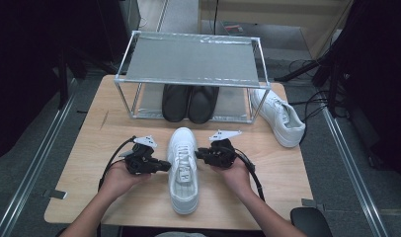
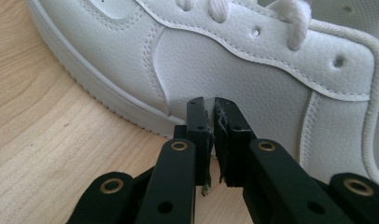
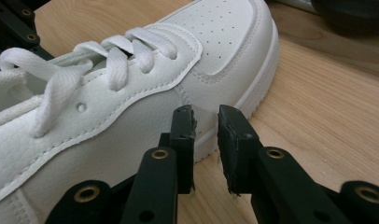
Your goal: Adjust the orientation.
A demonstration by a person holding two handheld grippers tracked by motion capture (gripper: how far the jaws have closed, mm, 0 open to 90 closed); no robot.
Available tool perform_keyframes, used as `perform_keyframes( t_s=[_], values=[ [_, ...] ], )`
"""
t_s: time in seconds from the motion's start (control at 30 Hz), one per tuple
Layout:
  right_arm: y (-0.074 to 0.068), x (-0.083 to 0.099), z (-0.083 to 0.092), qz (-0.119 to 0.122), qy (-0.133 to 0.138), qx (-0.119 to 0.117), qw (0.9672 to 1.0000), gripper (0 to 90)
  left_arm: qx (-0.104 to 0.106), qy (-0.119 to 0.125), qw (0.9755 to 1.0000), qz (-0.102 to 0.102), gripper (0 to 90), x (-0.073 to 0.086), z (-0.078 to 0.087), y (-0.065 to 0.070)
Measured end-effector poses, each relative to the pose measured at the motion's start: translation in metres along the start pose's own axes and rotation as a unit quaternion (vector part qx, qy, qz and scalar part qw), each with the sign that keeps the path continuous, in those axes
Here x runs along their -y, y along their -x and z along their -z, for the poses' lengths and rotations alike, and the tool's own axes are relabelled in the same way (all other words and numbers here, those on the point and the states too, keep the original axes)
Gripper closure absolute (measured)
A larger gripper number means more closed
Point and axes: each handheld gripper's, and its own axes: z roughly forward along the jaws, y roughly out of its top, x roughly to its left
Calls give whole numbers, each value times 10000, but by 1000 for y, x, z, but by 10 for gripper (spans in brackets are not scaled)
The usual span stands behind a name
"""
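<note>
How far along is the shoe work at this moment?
Done: a black pair sits on the rack's lower shelf. In hand: the white shoe mid-table has the left tongs and right tongs at its sides; neither grips it. Left: apparently that shoe and the second white shoe beside the rack.

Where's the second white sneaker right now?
In the high view, the second white sneaker lies at the table's far right, just outside the metal rack's right leg, apart from both tongs.

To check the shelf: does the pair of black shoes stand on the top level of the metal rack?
No, the black shoes stand under the top of the metal rack, at table level.
</note>
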Motion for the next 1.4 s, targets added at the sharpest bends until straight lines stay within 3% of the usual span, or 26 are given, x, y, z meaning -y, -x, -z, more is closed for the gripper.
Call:
perform_keyframes(
  t_s=[0.13, 0.2, 0.33, 0.5, 0.6, 0.77, 0.87, 1.13, 1.4],
  values=[
    [0, 0, -1, 60, 35, 120, 9999, 703, -160, 7, 9999, -59, 791, 0, 2, 1],
    [3, -1, 0, 66, 29, 175, 9998, 651, -101, 77, 9999, -27, 721, 1, 4, 0],
    [8, -1, 4, 6, 78, 115, 9999, 578, -231, 285, 9993, -62, 609, 3, 13, 2],
    [11, -2, 12, 55, 214, 173, 9996, 523, -399, 380, 9984, 84, 459, 6, 19, 2],
    [13, -3, 19, 21, 309, 123, 9994, 496, -455, 470, 9978, 51, 393, 7, 23, 3],
    [17, -3, 27, 64, 333, 118, 9994, 478, -450, 618, 9970, 154, 359, 8, 27, 4],
    [19, -3, 31, 38, 297, 145, 9994, 476, -498, 519, 9974, 50, 355, 9, 26, 4],
    [23, -4, 41, 66, 122, 204, 9997, 457, -501, 498, 9975, 37, 353, 12, 24, -2],
    [28, -4, 49, 64, 141, 177, 9997, 454, -578, 444, 9973, 21, 350, 16, 24, -7]
  ],
)
